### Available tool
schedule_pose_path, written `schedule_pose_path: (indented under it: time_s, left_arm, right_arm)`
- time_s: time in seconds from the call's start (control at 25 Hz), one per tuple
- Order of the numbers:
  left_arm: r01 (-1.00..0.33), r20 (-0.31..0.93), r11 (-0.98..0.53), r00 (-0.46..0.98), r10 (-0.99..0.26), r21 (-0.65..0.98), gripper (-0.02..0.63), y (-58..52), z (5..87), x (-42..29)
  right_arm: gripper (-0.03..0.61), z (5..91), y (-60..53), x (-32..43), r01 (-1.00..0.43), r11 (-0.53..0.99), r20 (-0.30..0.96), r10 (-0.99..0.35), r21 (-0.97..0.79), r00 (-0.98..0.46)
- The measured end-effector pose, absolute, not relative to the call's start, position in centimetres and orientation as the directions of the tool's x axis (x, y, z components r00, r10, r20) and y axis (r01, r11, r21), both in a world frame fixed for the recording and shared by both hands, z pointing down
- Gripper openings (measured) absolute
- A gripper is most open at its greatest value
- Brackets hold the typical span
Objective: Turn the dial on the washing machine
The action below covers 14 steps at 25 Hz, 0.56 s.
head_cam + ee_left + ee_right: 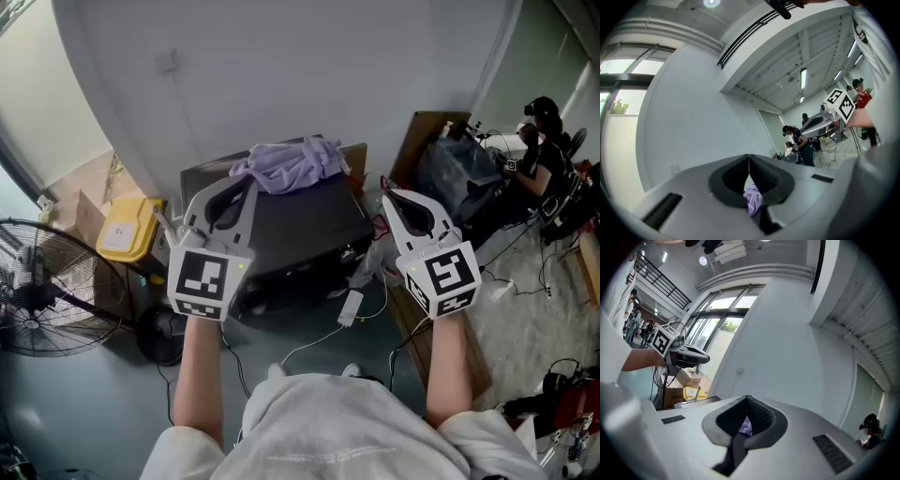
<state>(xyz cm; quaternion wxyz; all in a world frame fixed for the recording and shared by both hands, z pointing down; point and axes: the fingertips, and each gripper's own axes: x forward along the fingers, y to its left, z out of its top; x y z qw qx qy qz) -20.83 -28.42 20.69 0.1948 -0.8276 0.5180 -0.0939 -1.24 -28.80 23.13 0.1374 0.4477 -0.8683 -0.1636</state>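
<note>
Left tongs [249, 184] and right tongs [388, 197] clenched empty before the washing machine [302, 230], lilac cloth [291, 165] heaped on top

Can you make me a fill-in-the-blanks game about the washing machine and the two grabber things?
The cloth lying on top of the washing machine is light ____.
The jaws of the left gripper are ____.
The fan stands on the person's ____ side.
Missing words: purple; shut; left.
</note>
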Motion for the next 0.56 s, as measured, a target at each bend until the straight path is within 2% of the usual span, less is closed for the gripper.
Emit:
schedule_pose_path:
  time_s: [0.56]
  left_arm:
    - [-0.814,-0.014,-0.411,0.456,-0.89,-0.41,0.017,-28.6,22.3,-20.9]
  right_arm:
    - [0.015,24.2,-29.0,-1.4,-0.728,0.552,0.12,-0.822,0.406,-0.557]
